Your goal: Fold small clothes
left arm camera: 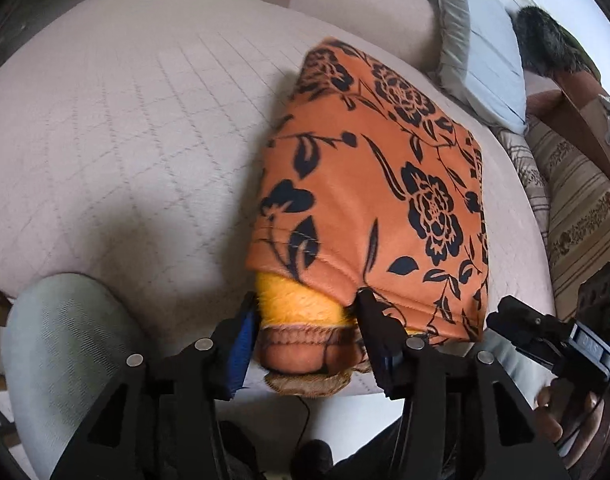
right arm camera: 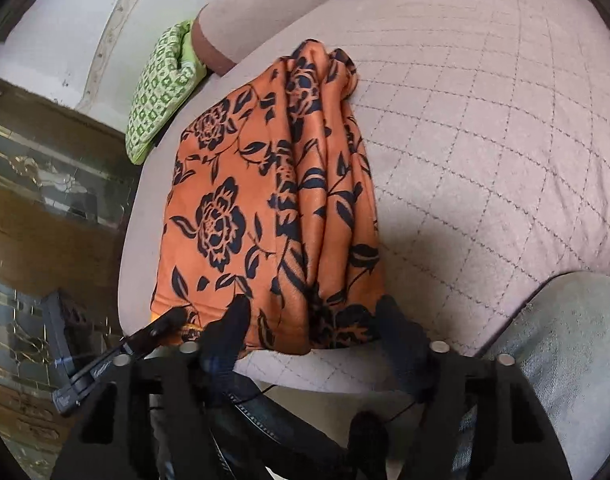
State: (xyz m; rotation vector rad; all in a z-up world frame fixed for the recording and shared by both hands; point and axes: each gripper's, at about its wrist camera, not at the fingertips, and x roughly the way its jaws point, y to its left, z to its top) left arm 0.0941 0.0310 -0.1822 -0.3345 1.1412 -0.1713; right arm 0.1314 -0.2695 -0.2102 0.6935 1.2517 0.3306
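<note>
A folded orange garment with black flowers (left arm camera: 369, 184) (right arm camera: 265, 200) lies on a quilted pale pink bed cover (left arm camera: 125, 140). At its near end the yellow lining (left arm camera: 297, 300) and a gathered waistband show. My left gripper (left arm camera: 305, 304) is open, its fingers standing on either side of that end, with the cloth lying between them. My right gripper (right arm camera: 313, 312) is open wide over the garment's near edge, its fingertips resting at the hem. It also appears at the right of the left wrist view as the right gripper (left arm camera: 545, 332).
A green patterned cloth (right arm camera: 161, 92) lies at the bed's far side. A grey-blue pillow (left arm camera: 481, 52) and a striped fabric (left arm camera: 577, 208) lie to the right. A person's grey-clad knee (left arm camera: 65, 352) (right arm camera: 565, 352) presses against the bed's near edge.
</note>
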